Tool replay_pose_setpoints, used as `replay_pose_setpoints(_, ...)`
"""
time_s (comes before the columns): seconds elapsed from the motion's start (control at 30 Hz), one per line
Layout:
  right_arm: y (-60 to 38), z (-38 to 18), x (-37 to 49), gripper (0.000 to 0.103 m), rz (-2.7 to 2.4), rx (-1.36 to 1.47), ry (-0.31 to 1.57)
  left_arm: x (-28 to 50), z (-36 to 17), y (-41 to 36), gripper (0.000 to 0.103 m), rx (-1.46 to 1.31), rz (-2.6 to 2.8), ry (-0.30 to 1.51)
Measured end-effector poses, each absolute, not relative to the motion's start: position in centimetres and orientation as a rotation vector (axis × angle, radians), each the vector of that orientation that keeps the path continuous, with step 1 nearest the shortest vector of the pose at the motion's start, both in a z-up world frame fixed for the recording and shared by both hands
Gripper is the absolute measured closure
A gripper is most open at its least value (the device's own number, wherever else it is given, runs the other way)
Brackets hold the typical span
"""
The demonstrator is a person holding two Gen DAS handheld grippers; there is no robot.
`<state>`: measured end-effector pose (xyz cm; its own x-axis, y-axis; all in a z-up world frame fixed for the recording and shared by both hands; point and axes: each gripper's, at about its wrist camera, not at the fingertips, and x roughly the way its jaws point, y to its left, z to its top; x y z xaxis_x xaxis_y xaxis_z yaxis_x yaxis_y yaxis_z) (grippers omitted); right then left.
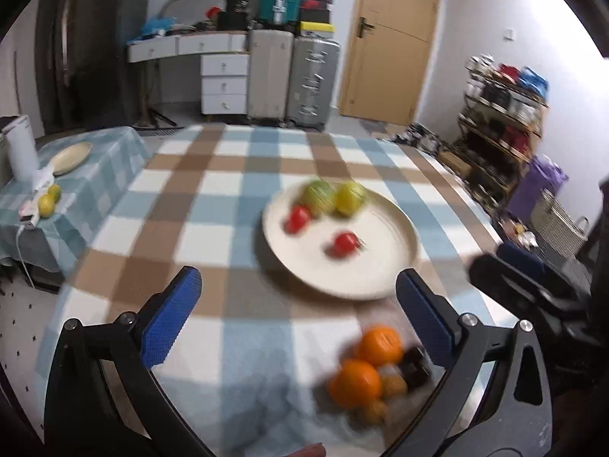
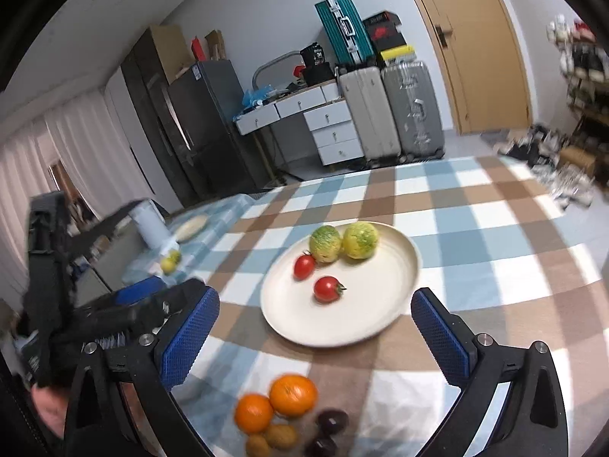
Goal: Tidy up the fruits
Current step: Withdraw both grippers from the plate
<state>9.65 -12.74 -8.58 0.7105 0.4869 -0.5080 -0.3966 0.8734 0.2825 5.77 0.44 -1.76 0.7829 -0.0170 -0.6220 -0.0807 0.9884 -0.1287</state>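
Both tongs stood wide apart and held nothing: the left tongs [image 1: 298, 293] and right tongs [image 2: 314, 314] hung above the checked bench [image 2: 475, 228]. Motion blur smeared the left view, softening fruit outlines. On the cream plate [image 2: 365, 320] lay two green-yellow fruits [image 2: 325, 243] and two tomatoes [image 2: 327, 288]. Nearer, on the cloth, sat two oranges [image 2: 293, 396] beside small brown and dark fruits, partly cut off.

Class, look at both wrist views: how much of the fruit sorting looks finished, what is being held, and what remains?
Done: the plate holds two yellow-green fruits and two tomatoes. In hand: nothing; the left hand-held gripper and right hand-held gripper are both open and empty. Left: two oranges, small brown fruits and dark fruits lie on the tablecloth beside the plate.
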Motion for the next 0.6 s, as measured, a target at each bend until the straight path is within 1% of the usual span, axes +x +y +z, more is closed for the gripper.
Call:
replay_pose_setpoints(0.13, -13.5, -8.9, 7.5, 0.000, 0.444, 0.149, 0.603, 2.6, -3.3, -0.3, 0.001, -0.215, 0.019, 0.721)
replay_pose_setpoints(0.3, -14.3, -9.2, 4.3, 0.000, 0.399, 0.133, 0.600, 0.1, -3.2, -1.3, 0.001, -0.172, 0.005, 0.690)
replay_pose_setpoints(0.47, -14.2, -9.0, 2.0, 0.000, 0.378, 0.120, 0.591, -1.1, -2.8, -0.9, 0.001, -0.187, -0.022, 0.680)
replay_pose_setpoints(0.6, -14.0, -9.0, 0.9, 0.000, 0.362, 0.108, 0.588, -1.4, -3.7, 0.0, 0.001, -0.184, -0.041, 0.699)
